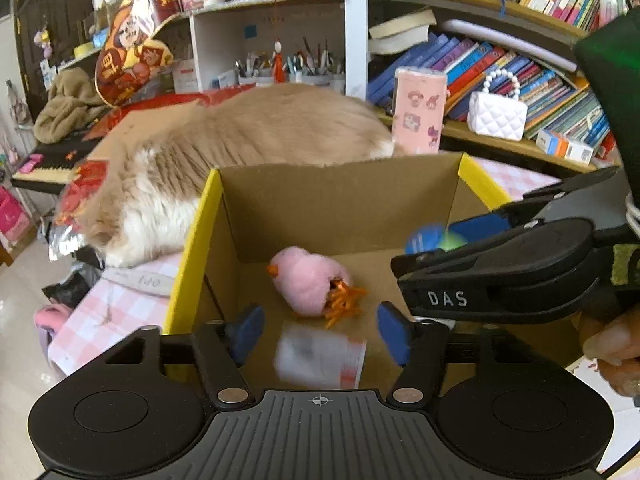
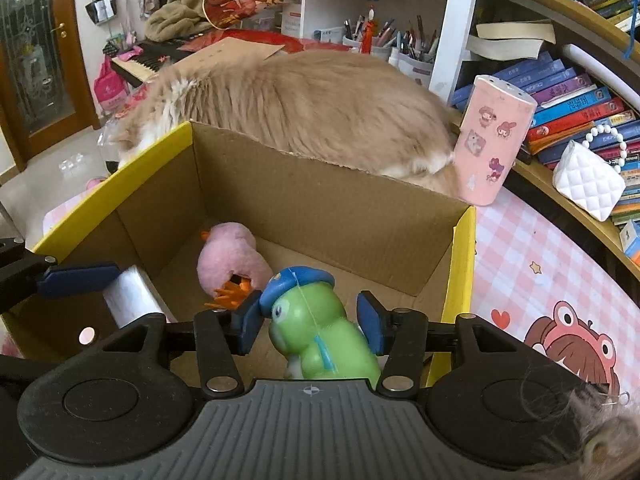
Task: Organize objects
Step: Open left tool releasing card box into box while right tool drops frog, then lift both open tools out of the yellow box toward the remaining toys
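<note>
An open cardboard box (image 1: 340, 208) with yellow rims holds a pink plush chick (image 1: 312, 284). My left gripper (image 1: 320, 334) is open over the box; a blurred white box (image 1: 320, 360) is below its fingers, apart from the pads, seemingly dropping. My right gripper (image 2: 310, 322) is shut on a green frog toy (image 2: 320, 336) with a blue cap, held above the box (image 2: 320, 208) near its right wall. The chick (image 2: 232, 260) lies on the floor beyond it. The right gripper (image 1: 430, 246) also shows in the left wrist view with the toy (image 1: 432, 238).
A big tan cat (image 2: 304, 104) lies right behind the box. A pink sticker-covered container (image 2: 494, 140) stands at the box's back right corner. Bookshelves (image 1: 520, 64) and a white quilted purse (image 2: 588, 176) are at the right. The table has a pink checked cloth (image 2: 540, 264).
</note>
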Available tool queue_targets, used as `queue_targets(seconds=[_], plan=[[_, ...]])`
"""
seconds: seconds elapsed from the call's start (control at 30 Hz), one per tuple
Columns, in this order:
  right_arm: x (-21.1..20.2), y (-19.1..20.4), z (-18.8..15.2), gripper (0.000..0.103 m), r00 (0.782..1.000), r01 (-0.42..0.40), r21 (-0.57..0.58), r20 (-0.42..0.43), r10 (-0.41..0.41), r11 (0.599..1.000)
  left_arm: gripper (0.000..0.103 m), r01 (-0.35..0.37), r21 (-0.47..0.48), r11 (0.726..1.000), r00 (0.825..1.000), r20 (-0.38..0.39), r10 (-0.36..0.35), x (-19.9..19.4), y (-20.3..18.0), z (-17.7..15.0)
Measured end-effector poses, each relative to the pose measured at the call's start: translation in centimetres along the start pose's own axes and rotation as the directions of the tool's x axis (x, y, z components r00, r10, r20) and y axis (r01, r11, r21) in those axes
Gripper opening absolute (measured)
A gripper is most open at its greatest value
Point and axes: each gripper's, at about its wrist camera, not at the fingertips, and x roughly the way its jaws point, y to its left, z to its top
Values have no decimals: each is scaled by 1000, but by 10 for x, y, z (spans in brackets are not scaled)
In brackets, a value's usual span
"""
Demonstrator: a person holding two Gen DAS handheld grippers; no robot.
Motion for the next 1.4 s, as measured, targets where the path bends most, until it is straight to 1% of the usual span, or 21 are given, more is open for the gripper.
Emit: queue_targets(seconds=[0.17, 0.4, 0.63, 0.87, 0.93, 1.1, 1.23, 1.4], plan=[[-15, -3, 4, 57, 999, 9, 49, 42, -11, 999, 72, -17, 15, 1000, 998, 59, 16, -16, 1, 5], [-50, -3, 5, 61, 988, 41, 117, 142, -57, 992, 75, -23, -13, 1000, 991, 132, 25, -44, 9, 8], [-84, -1, -10, 61, 973, 85, 205, 193, -126, 975, 77, -24, -49, 999, 986, 165, 32, -69, 20, -3], [-113, 16, -39, 62, 963, 132, 246, 196, -182, 960, 78, -29, -75, 997, 987, 155, 41, -92, 30, -26], [-118, 24, -50, 64, 962, 149, 249, 186, -199, 957, 78, -37, -78, 996, 988, 147, 48, -98, 32, -35], [-126, 47, -76, 64, 964, 194, 222, 137, -228, 956, 78, -54, -90, 994, 992, 110, 64, -112, 38, -60], [-133, 64, -98, 64, 971, 183, 210, 111, -210, 960, 79, -69, -93, 993, 994, 78, 76, -121, 40, -79], [-140, 80, -123, 66, 978, 173, 234, 78, -196, 957, 83, -78, -81, 994, 996, 42, 82, -131, 38, -101]])
